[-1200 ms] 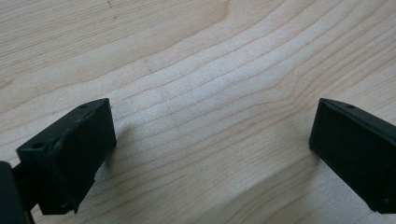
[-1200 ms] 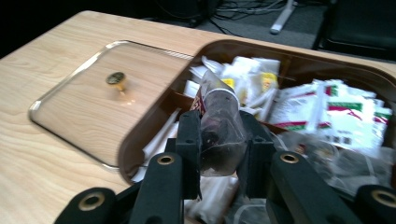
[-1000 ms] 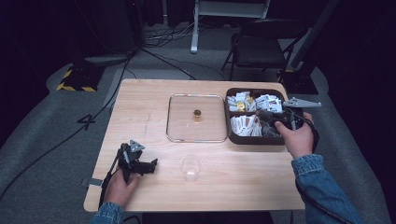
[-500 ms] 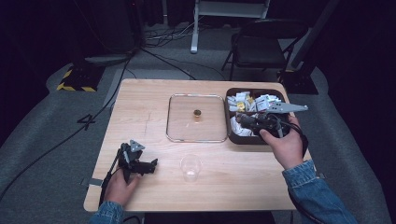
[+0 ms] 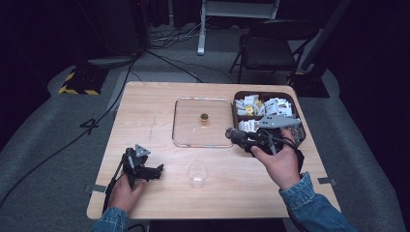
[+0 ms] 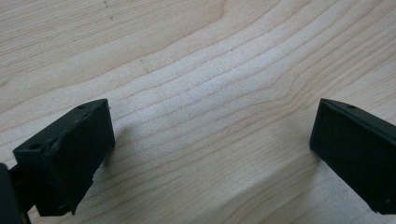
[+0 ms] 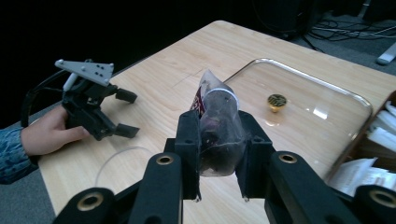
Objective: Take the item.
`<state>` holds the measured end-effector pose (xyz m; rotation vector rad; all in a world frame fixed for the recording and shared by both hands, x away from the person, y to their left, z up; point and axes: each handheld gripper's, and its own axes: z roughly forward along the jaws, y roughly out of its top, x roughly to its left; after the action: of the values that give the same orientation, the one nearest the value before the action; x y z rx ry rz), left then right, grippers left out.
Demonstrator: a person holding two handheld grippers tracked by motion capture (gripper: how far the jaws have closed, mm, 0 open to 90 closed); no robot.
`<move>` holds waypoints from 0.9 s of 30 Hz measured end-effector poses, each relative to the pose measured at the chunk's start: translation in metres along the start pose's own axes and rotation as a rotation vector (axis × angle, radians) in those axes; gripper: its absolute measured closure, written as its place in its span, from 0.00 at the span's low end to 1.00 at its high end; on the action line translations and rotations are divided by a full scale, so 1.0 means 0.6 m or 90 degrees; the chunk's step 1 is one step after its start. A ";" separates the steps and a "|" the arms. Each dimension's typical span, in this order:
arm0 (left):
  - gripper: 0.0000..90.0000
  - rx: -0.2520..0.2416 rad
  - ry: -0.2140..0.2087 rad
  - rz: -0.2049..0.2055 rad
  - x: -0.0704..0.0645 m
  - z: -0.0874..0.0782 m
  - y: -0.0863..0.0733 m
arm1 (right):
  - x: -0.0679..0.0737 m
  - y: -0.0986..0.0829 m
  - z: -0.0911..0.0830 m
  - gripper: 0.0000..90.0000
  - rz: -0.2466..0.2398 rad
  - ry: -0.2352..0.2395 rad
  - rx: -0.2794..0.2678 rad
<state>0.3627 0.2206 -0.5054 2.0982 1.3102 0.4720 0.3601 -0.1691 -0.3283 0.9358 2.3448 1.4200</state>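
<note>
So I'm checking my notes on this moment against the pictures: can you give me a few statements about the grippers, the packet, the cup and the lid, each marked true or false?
1. The right gripper is shut on a small packet. True.
2. The left gripper holds the clear plastic cup. False: its jaws are open over bare table, and the cup stands apart to its right.
3. The glass lid lies flat on the table beside the brown box of packets. True.
4. The cup lies tipped on its side. False: it stands upright.
5. The lid's small gold knob sits at its middle. True.
</note>
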 end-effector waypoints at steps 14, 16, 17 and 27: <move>0.00 -0.001 -0.001 -0.002 -0.001 0.001 0.000 | 0.059 -0.026 0.039 0.83 0.008 -0.006 0.004; 0.00 0.000 0.000 -0.001 -0.001 0.001 0.000 | 0.065 -0.031 0.046 0.83 0.008 -0.005 0.008; 0.00 0.000 0.000 -0.001 -0.001 0.001 0.000 | 0.068 -0.034 0.049 0.83 0.007 -0.005 0.009; 0.00 0.000 -0.002 -0.001 0.000 0.001 0.000 | 0.088 -0.059 0.081 0.83 -0.002 0.001 0.028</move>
<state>0.3631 0.2201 -0.5055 2.0966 1.3099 0.4688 0.3303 -0.1127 -0.3770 0.9415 2.3862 1.3745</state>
